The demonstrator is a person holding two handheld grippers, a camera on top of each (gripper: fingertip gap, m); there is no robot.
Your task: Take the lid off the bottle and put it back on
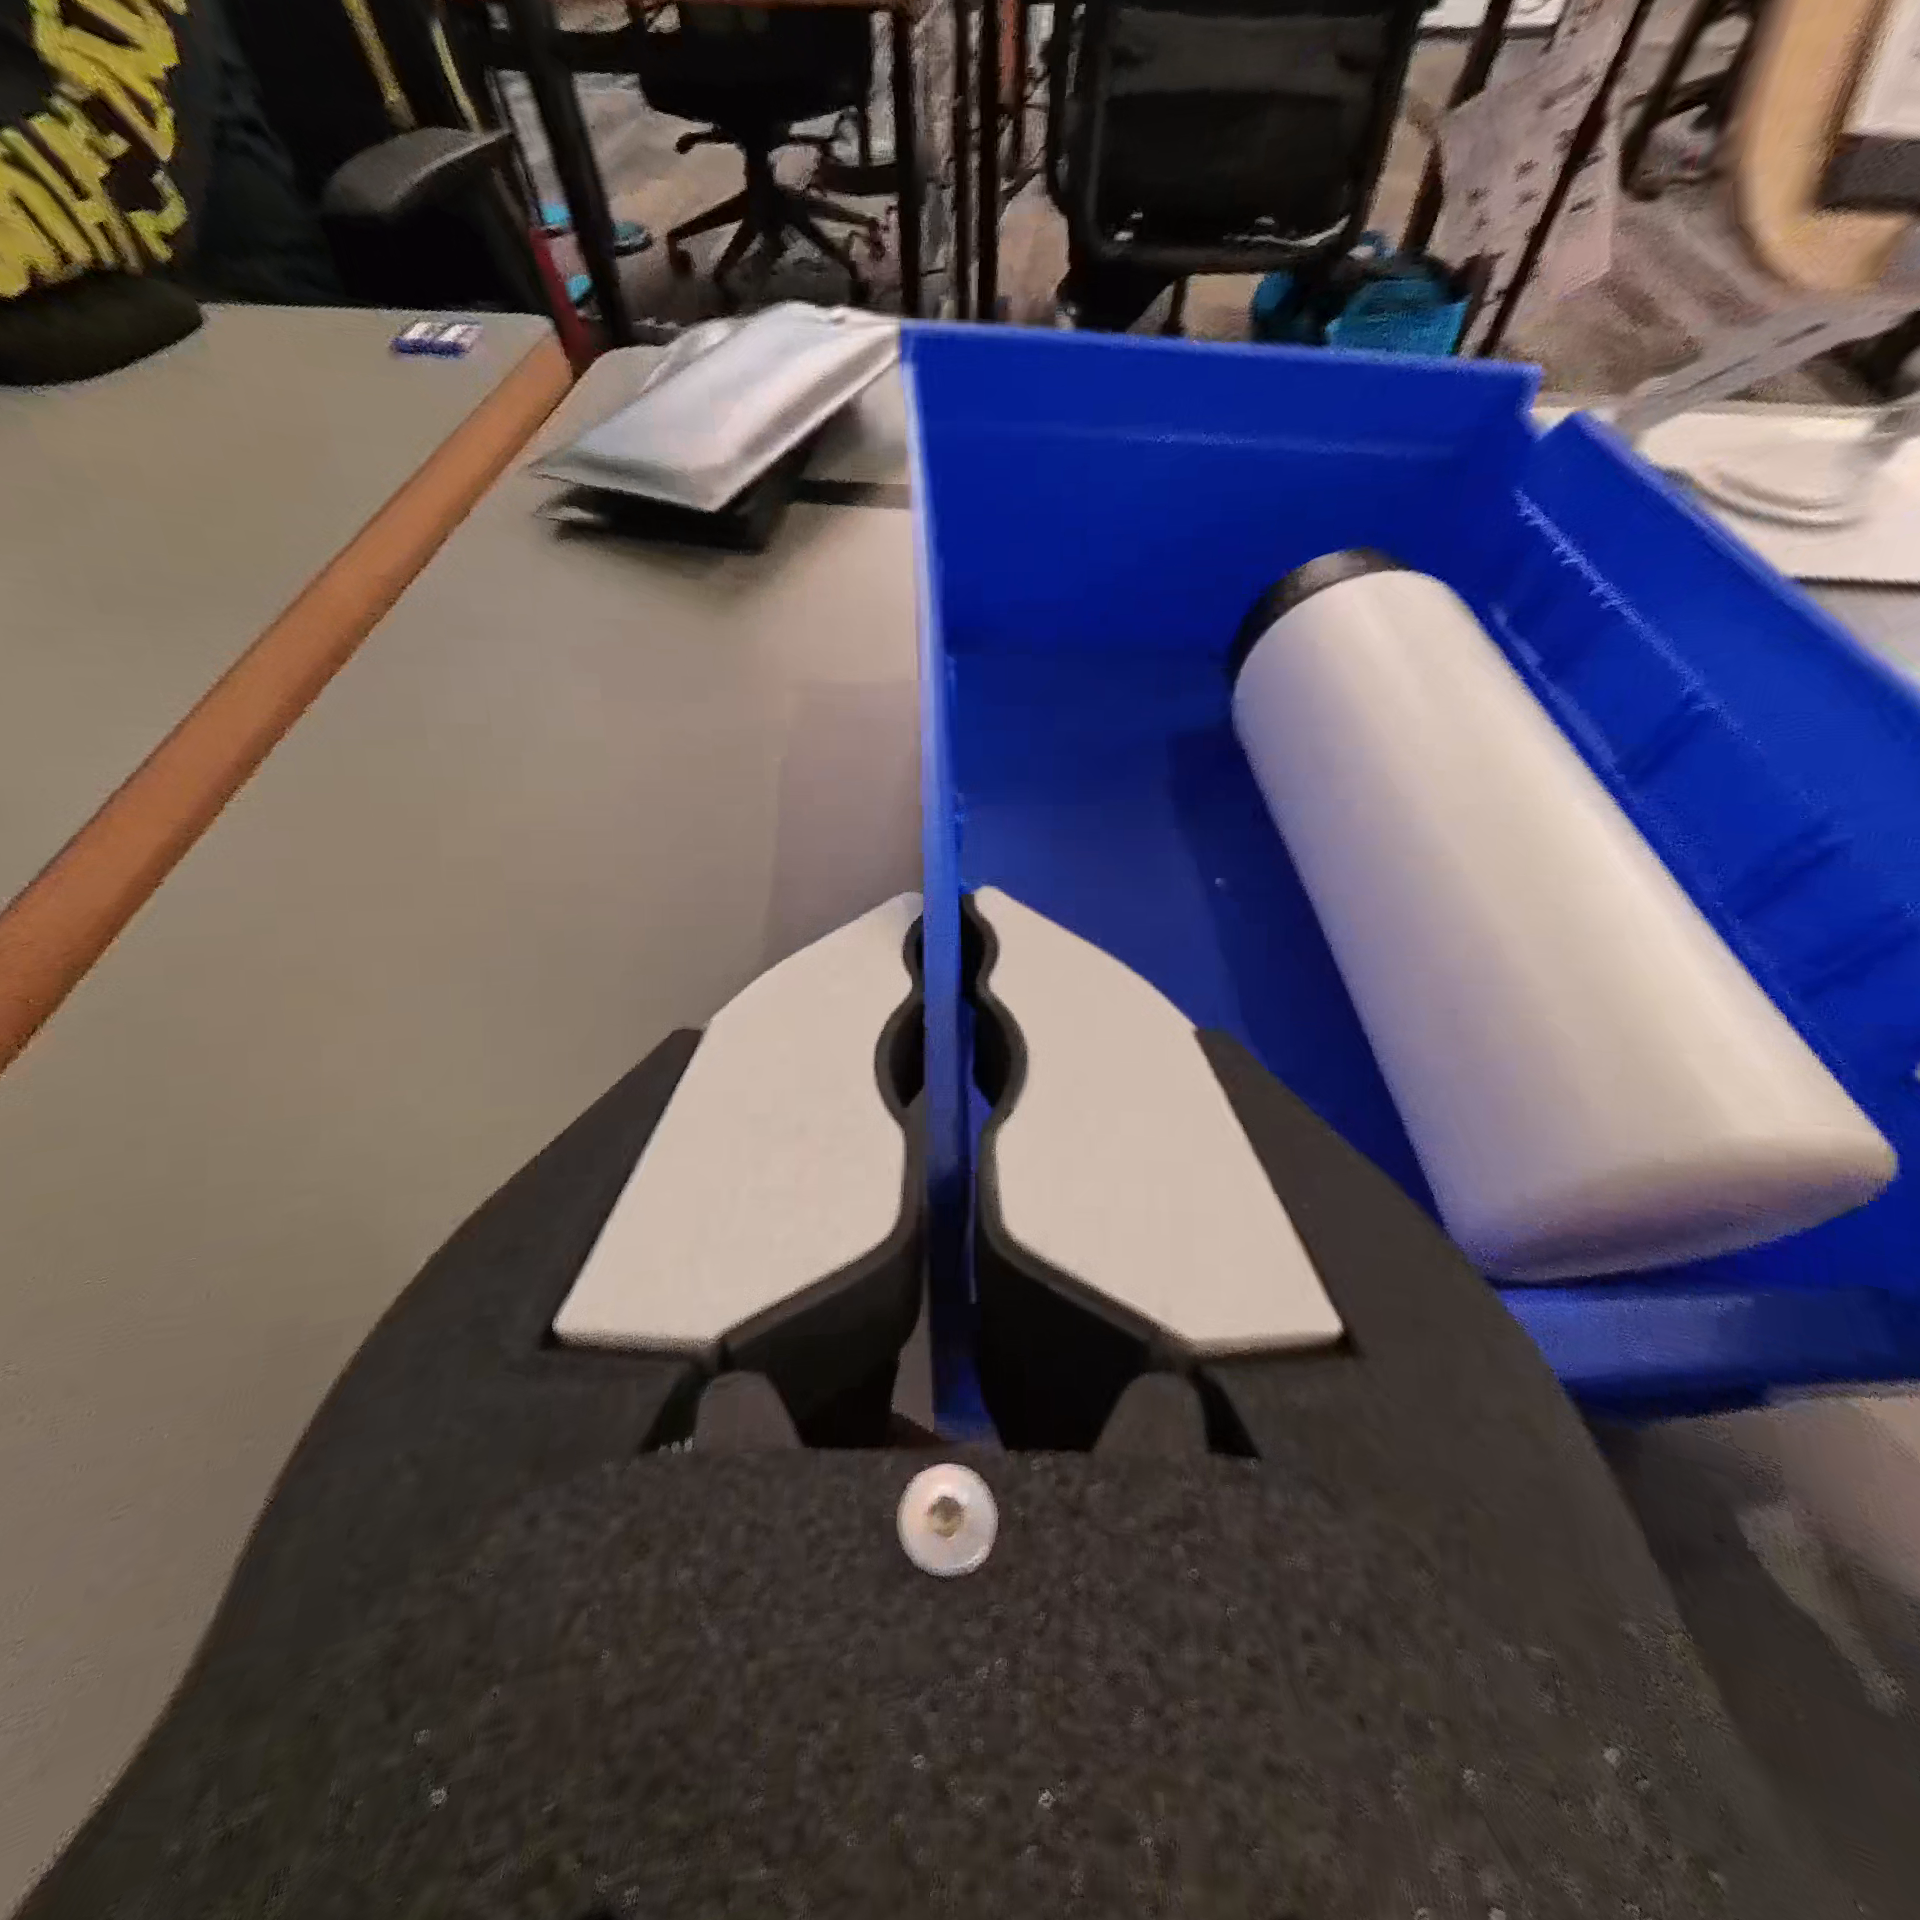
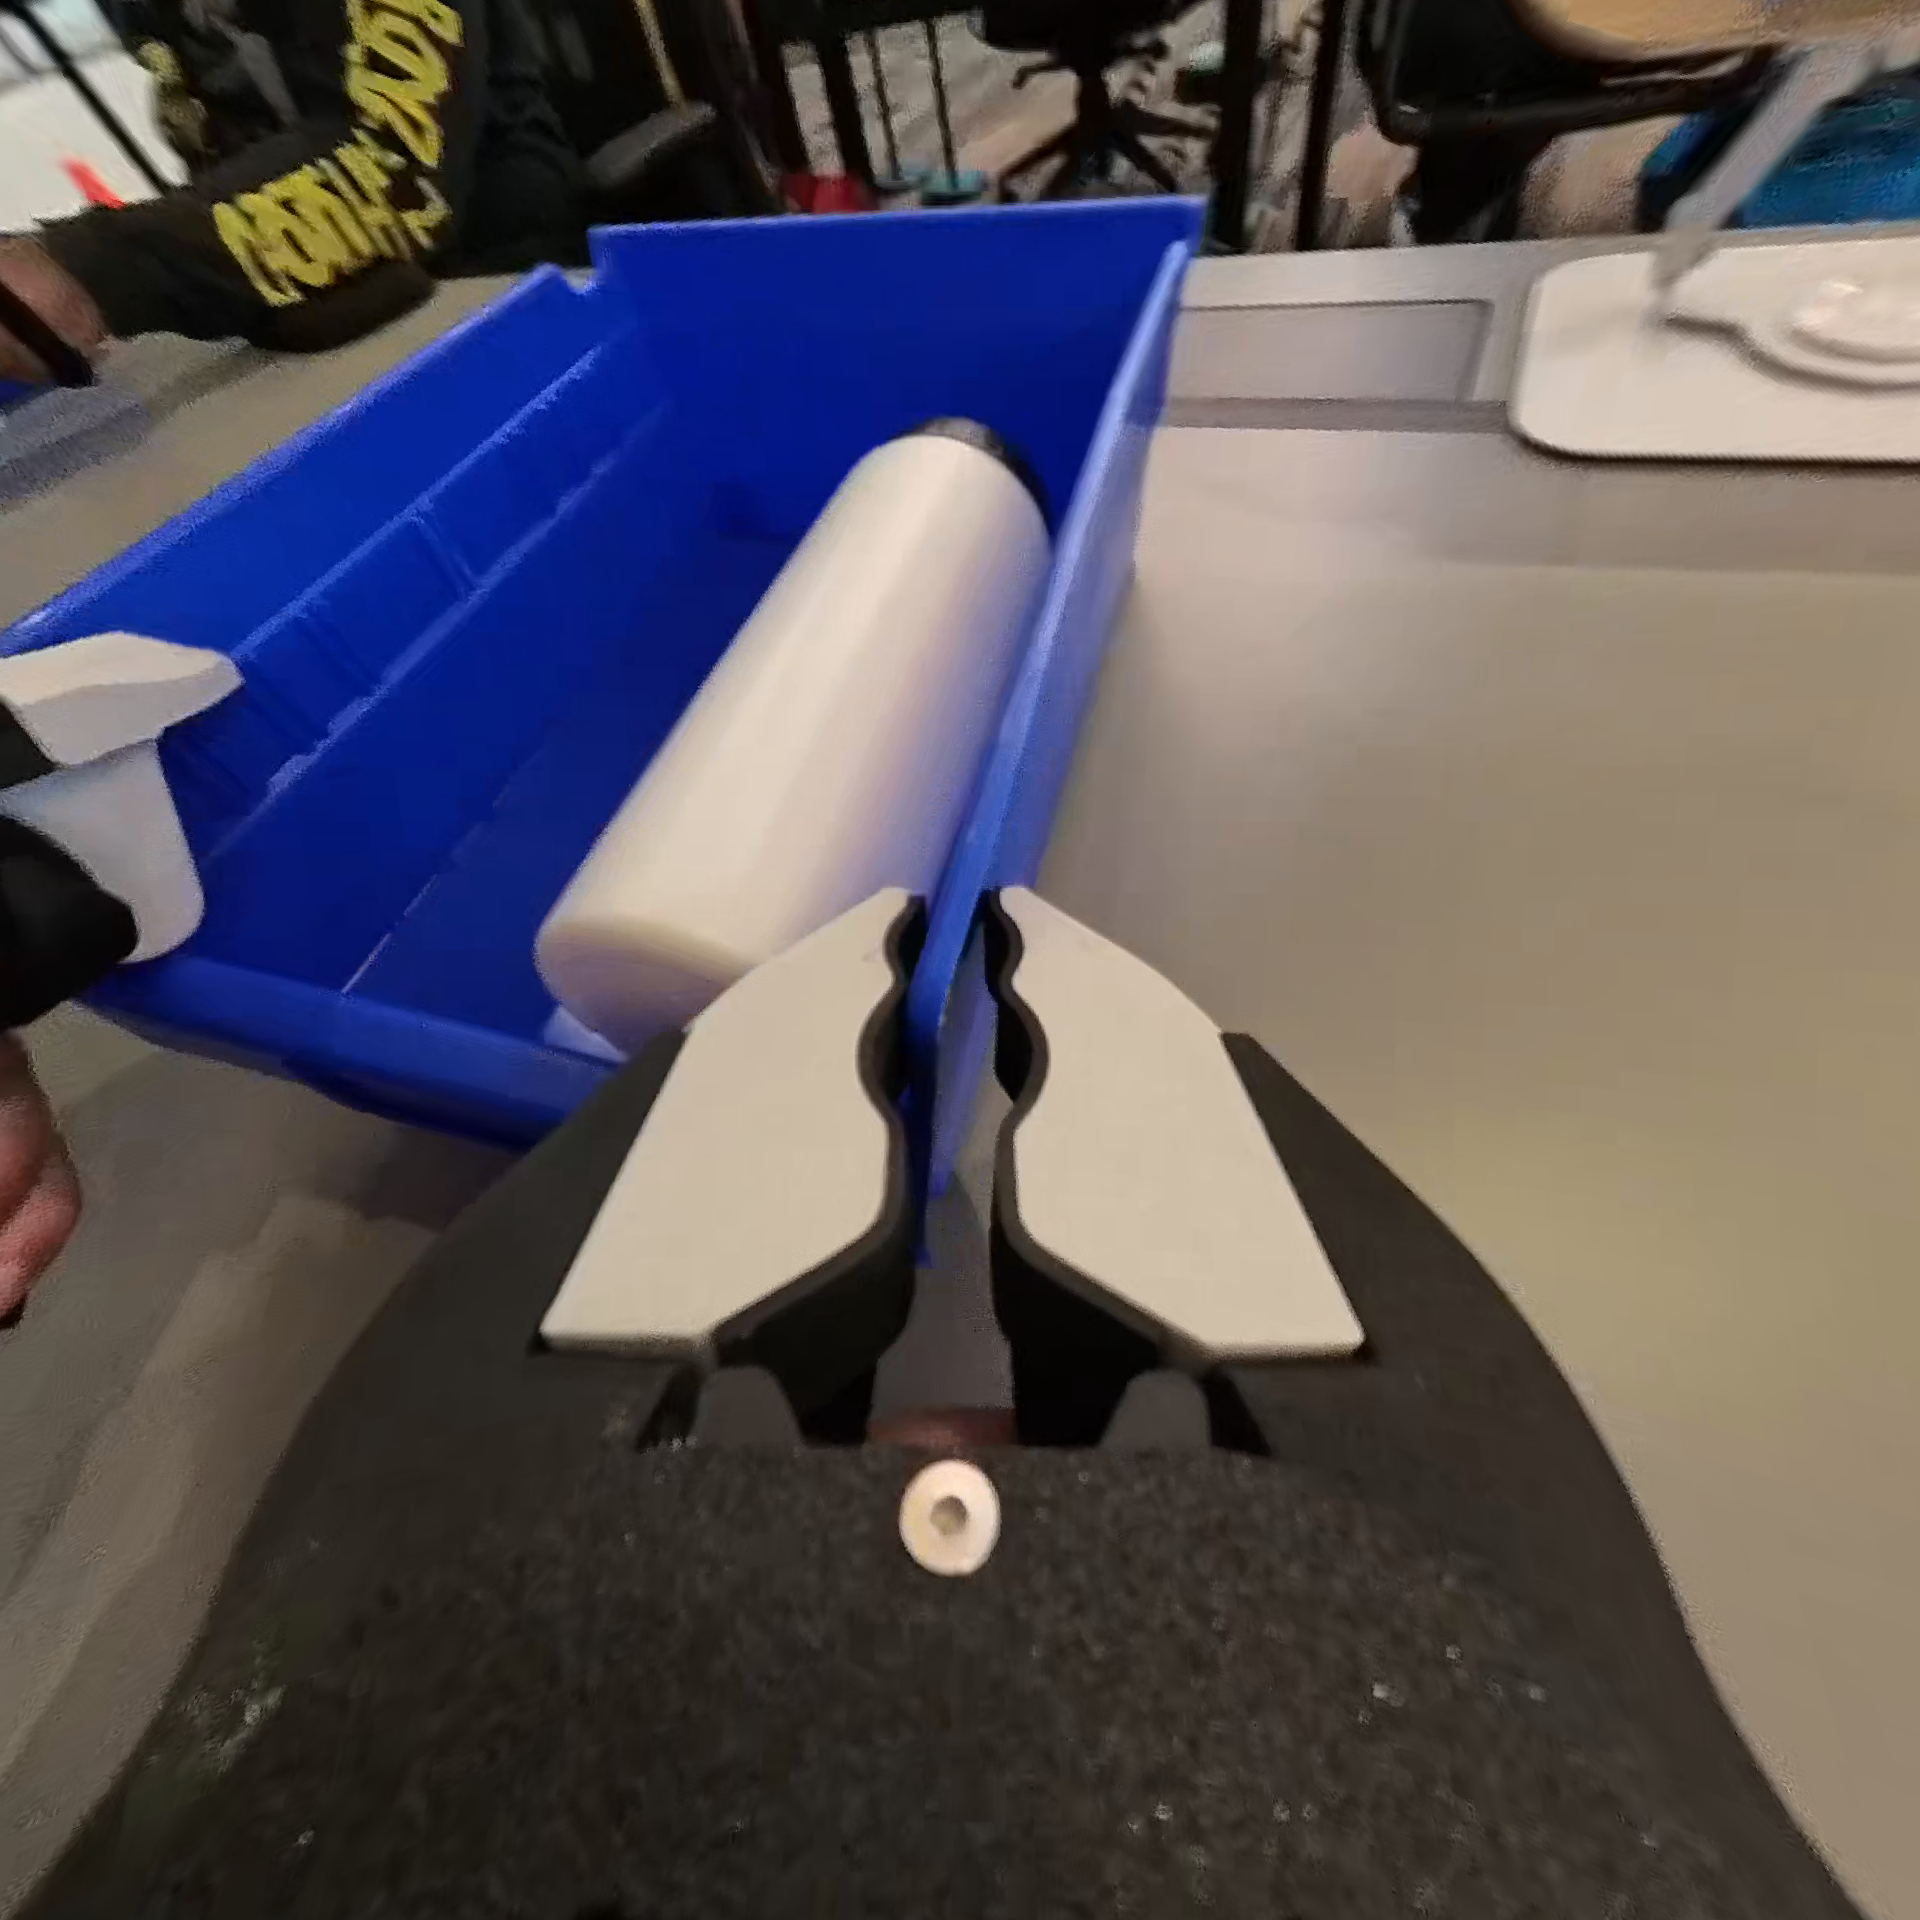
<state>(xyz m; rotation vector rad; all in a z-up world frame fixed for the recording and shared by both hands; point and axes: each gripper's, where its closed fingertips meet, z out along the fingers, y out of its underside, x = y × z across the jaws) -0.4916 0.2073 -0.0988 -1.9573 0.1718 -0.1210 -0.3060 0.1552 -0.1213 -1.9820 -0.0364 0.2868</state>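
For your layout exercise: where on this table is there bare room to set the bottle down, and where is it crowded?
Bare grey table right of the blue bin, before the white pad; also left of the bin, before the silver pouch. Crowded: inside the bin, where the bottle lies.

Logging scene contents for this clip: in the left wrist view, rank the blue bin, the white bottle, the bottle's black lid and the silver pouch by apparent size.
1. Blue bin
2. White bottle
3. Silver pouch, though it lies farther from the camera, so its true size against the bottle is unsure
4. Black lid, only partly visible behind the bottle body
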